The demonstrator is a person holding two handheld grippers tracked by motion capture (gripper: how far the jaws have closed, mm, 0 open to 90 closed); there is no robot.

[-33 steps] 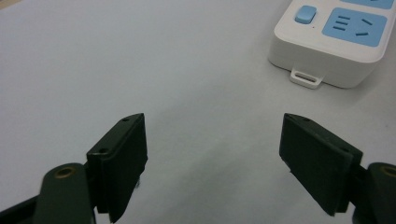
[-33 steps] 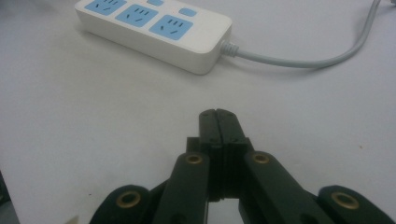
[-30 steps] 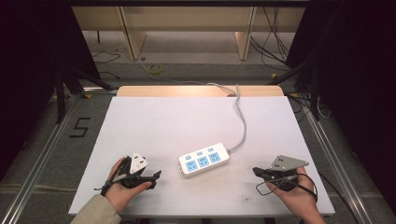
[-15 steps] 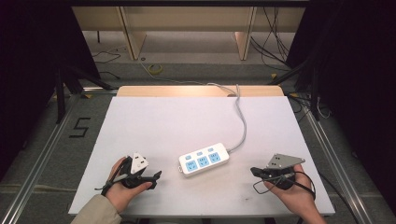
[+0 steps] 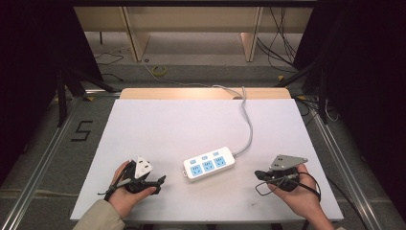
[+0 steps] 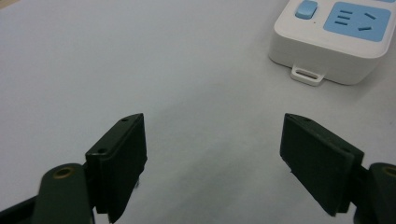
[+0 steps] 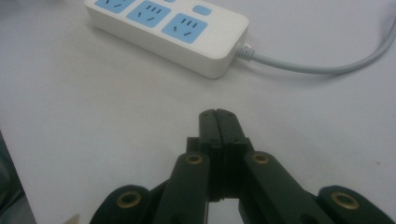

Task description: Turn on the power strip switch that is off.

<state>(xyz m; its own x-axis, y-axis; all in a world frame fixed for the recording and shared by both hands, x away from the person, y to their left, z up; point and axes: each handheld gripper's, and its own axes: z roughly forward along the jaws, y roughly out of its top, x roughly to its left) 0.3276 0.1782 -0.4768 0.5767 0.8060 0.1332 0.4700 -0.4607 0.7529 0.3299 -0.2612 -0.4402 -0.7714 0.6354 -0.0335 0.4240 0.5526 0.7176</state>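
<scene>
From the high view, the white power strip (image 5: 209, 163) lies near the front middle of the white surface (image 5: 167, 124), its grey cord (image 5: 248, 129) running off toward the far edge. The left gripper (image 5: 160, 179) sits low at the strip's left, the right gripper (image 5: 258, 174) at its right, both close to it but touching nothing.

Over to the left gripper view: the jaws stand wide apart, nothing but bare surface between them, and the strip's end with its small hanging tab (image 6: 307, 75) waits up ahead to the right.

Now the right gripper view: the jaws are pressed flat together, empty, pointing toward the strip (image 7: 168, 30) at the end where the cord (image 7: 322, 65) comes out.

This looks like the approach step, both hands lining up on the strip with no hold taken. Next, I'd say, the right jaws must spread before they can take anything, while the left simply needs to ease forward and right onto the strip's end.
</scene>
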